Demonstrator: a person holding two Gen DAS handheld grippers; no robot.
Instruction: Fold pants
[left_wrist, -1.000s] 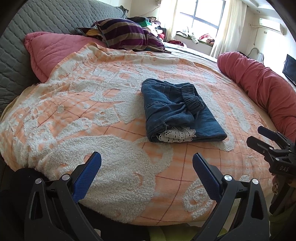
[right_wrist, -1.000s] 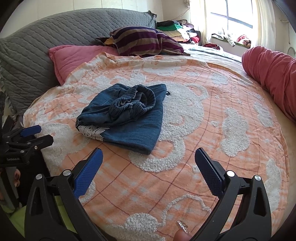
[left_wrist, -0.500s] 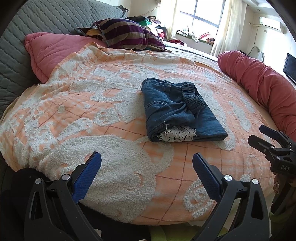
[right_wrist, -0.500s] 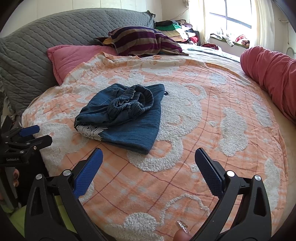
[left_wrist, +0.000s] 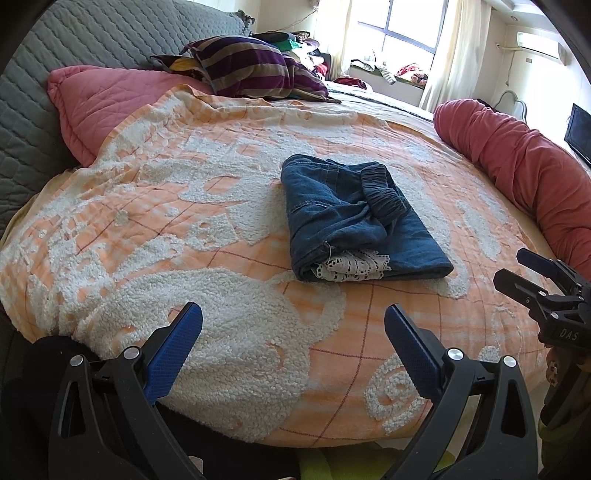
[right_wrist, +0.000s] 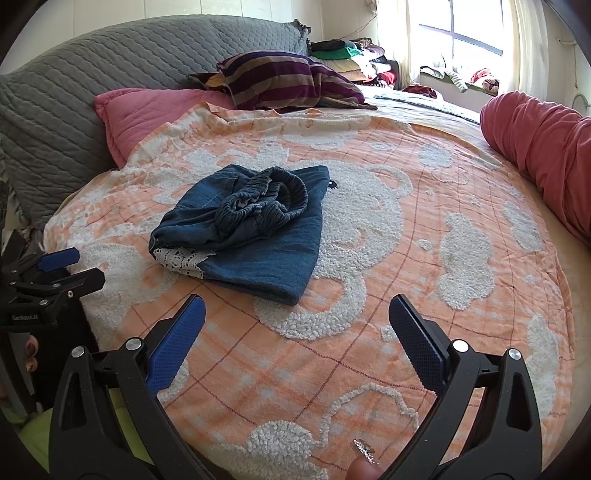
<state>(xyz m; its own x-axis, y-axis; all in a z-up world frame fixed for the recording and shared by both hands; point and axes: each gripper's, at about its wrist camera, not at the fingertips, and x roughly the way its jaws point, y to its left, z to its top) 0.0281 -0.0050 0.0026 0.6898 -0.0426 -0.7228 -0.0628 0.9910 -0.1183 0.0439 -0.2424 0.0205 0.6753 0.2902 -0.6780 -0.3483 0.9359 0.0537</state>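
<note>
The blue denim pants (left_wrist: 354, 218) lie folded in a compact bundle on the orange and white blanket (left_wrist: 184, 229), with white lace trim at the near end and the elastic waistband on top. They also show in the right wrist view (right_wrist: 255, 229). My left gripper (left_wrist: 293, 321) is open and empty, held back near the bed's front edge. My right gripper (right_wrist: 297, 314) is open and empty, also short of the pants. Each gripper shows in the other's view: the right one (left_wrist: 535, 277) at the right edge, the left one (right_wrist: 55, 269) at the left edge.
A pink pillow (left_wrist: 110, 99) and a striped pillow (left_wrist: 255, 66) lie at the grey headboard (left_wrist: 74, 40). A red bolster (left_wrist: 524, 162) runs along the right side. Piled clothes (right_wrist: 351, 59) sit by the window. Blanket spreads around the pants.
Both grippers have drifted slightly; the view shifts a little. The pants have not moved and both grippers stay open.
</note>
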